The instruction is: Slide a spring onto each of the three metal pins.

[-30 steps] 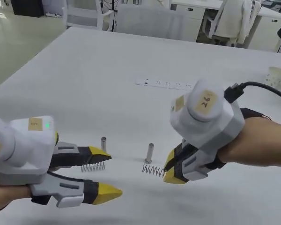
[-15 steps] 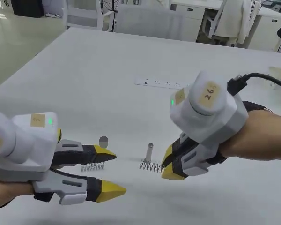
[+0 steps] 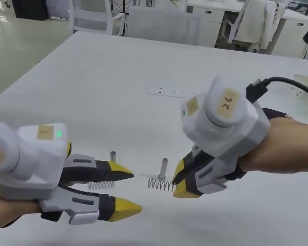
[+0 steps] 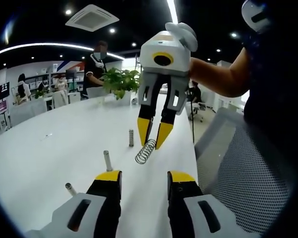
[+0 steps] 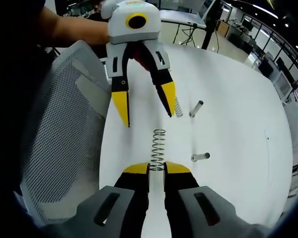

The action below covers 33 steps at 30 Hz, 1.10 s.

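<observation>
My right gripper (image 3: 176, 184) is shut on one end of a spring (image 3: 160, 183), which sticks out level toward a short upright metal pin (image 3: 164, 168). In the right gripper view the spring (image 5: 158, 148) runs straight out from my pinched right gripper (image 5: 157, 168). My left gripper (image 3: 128, 190) hangs open at the near left, with nothing between its fingers. A second spring (image 3: 101, 184) lies on the table by its upper finger, just in front of another pin (image 3: 113, 156). The left gripper view holds three pins (image 4: 131, 137) (image 4: 107, 160) (image 4: 69, 188).
The white table (image 3: 92, 92) carries a white power strip (image 3: 177, 92) further back and a paper cup (image 3: 302, 84) at the far right. A black cable (image 3: 292, 87) trails from the right gripper. Chairs and desks stand beyond the table's far edge.
My right gripper has carried its spring a little to the left, so the spring's free end now lies in front of the middle pin. The left gripper has barely shifted and stays open.
</observation>
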Each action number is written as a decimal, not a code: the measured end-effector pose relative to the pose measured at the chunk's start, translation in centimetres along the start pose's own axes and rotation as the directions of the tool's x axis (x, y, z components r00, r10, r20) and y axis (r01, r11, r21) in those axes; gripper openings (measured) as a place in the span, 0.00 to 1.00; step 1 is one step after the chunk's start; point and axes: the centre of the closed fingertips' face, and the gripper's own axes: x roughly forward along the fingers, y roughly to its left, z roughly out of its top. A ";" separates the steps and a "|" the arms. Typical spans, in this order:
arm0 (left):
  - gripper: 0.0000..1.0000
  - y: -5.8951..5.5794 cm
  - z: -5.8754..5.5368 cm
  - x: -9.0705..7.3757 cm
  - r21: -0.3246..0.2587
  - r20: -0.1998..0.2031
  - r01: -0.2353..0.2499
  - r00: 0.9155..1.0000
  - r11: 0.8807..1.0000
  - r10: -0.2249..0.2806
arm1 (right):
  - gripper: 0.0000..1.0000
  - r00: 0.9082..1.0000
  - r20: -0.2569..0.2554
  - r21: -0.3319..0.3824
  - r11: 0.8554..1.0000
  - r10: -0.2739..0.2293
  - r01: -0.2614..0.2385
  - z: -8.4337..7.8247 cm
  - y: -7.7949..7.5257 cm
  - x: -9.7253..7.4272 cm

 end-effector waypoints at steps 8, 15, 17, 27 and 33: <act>0.26 -0.1 0.6 0.1 0.018 0.016 0.012 1.000 1.000 -0.012 | 0.08 1.000 0.002 -0.031 0.999 0.008 -0.008 0.7 0.3 0.0; 0.22 -0.3 1.0 0.1 0.022 0.036 0.020 0.999 1.000 -0.020 | 0.08 1.000 0.008 -0.059 0.998 0.008 -0.007 1.4 0.3 -0.2; 0.21 -0.3 1.1 0.1 0.023 0.041 0.020 0.999 1.000 -0.021 | 0.08 1.000 0.012 -0.065 0.998 0.010 -0.009 1.6 0.4 -0.2; 0.16 -0.6 1.6 0.3 0.030 0.062 0.033 0.997 0.999 -0.035 | 0.08 1.000 0.016 -0.095 0.995 0.013 -0.011 2.2 0.6 -0.3; 0.12 -0.6 1.8 0.4 0.037 0.069 0.037 0.997 0.999 -0.040 | 0.08 1.000 0.020 -0.107 0.994 0.009 -0.007 2.4 0.5 -0.4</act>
